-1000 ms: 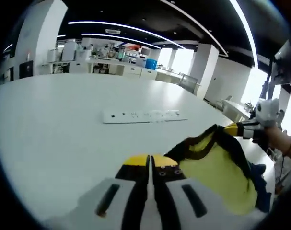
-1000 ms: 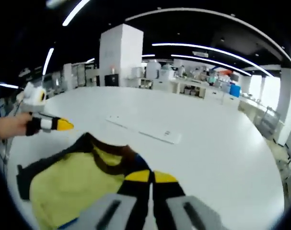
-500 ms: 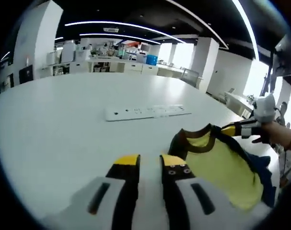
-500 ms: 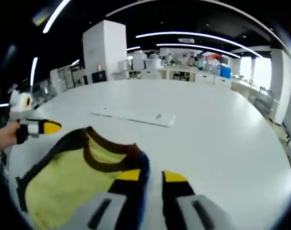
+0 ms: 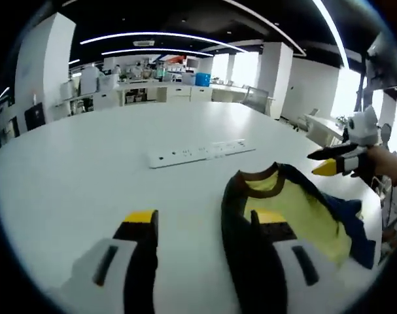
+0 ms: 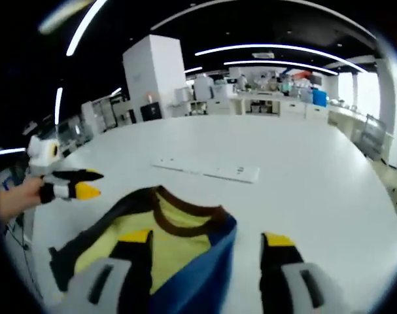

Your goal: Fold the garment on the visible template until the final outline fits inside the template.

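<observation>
Open-plan lab, dark ceiling with light strips, surrounds a wide white bench (image 5: pixel 74 170). On it lies the yellow garment (image 6: pixel 175 239) beside a white power strip (image 5: pixel 199 152). Left gripper (image 5: pixel 208 226) and right gripper (image 6: pixel 206 243) jaws are apart.

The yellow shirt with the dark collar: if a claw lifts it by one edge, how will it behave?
The shirt would probably droop and fold on itself: it lies limp and rumpled on the white table, with a blue panel lapped over the yellow. It looks thin, so likely light. Pushed, it would probably bunch rather than slide whole.
</observation>
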